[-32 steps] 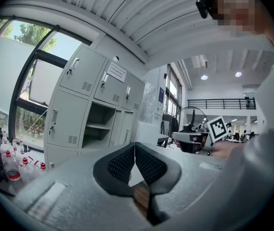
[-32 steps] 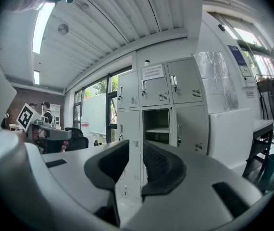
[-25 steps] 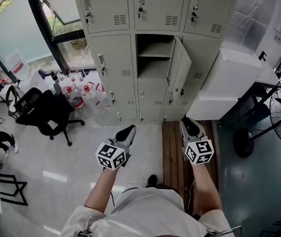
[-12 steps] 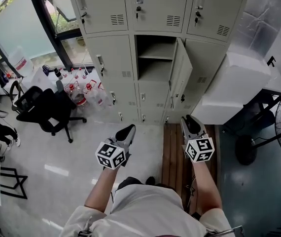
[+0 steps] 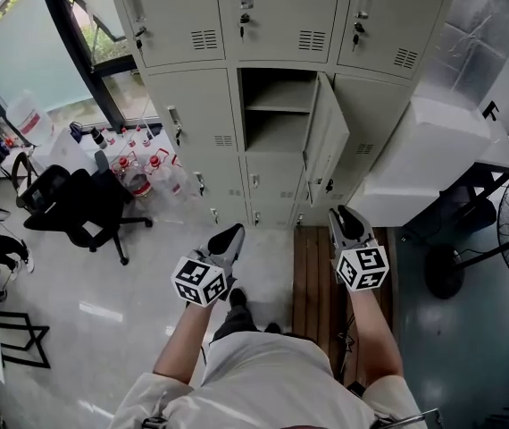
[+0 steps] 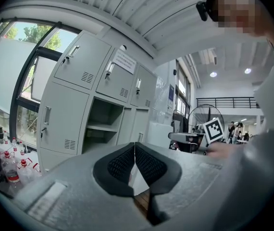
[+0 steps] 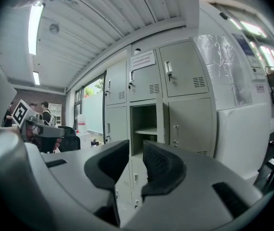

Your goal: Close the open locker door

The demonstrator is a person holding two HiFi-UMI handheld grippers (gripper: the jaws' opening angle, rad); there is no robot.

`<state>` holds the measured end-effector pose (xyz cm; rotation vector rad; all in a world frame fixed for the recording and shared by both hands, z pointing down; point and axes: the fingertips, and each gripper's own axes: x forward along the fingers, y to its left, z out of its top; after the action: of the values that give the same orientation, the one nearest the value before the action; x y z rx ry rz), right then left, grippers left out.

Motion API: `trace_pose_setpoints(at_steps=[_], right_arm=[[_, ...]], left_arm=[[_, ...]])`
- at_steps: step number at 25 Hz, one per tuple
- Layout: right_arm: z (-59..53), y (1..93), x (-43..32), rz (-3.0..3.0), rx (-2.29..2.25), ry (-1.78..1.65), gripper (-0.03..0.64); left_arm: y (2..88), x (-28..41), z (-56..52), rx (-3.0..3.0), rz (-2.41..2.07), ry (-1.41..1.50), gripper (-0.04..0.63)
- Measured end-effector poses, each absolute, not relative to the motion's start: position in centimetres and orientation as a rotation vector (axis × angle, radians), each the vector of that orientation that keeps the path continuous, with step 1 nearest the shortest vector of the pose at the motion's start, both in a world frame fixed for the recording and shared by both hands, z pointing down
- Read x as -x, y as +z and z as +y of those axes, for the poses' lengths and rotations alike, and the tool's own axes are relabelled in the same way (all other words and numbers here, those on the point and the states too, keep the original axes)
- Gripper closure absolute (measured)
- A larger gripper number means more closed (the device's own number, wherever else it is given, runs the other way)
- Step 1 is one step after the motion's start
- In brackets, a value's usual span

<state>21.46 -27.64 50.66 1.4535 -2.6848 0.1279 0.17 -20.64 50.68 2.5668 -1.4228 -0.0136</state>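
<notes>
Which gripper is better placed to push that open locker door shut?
Probably right. The right gripper is almost in line with the open door, which hangs on its compartment's right side; the left gripper is farther left.

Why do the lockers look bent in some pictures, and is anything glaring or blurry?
Left gripper view: the wide lens bows the lockers, the corners go black, and the window is bright. Right gripper view: same bowing; the ceiling light glares white. Head view: sharp and evenly lit, lockers only fan outward.
</notes>
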Motion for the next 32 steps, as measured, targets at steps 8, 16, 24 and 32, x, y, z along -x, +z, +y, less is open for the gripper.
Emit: trace_pose_setpoints(at_steps=[8,16,24,32], right_arm=[[-33.3,51.4,-21.8,-2.592,-1.563,0.133,0.54],[-38.8,52.7,-22.0,-2.498,-1.644,0.178,0.534],[-41.5,53.1,-21.6,-2.448,-1.689,0.204,0.528],[-41.4,53.0,-19.9,-2.442,-1.694,0.19,0.529]], left_arm=[[51.0,2.0,-25.7,-2.592,-1.358,-0.002,0.58],[52.0,3.5,-30.3,-2.603,-1.268,0.021,0.58],[52.9,3.6,-33.9,-2.625,-1.155,0.051,0.58],[53.0,4.6,-36.6,-2.651,-1.081,0.055,0.58]])
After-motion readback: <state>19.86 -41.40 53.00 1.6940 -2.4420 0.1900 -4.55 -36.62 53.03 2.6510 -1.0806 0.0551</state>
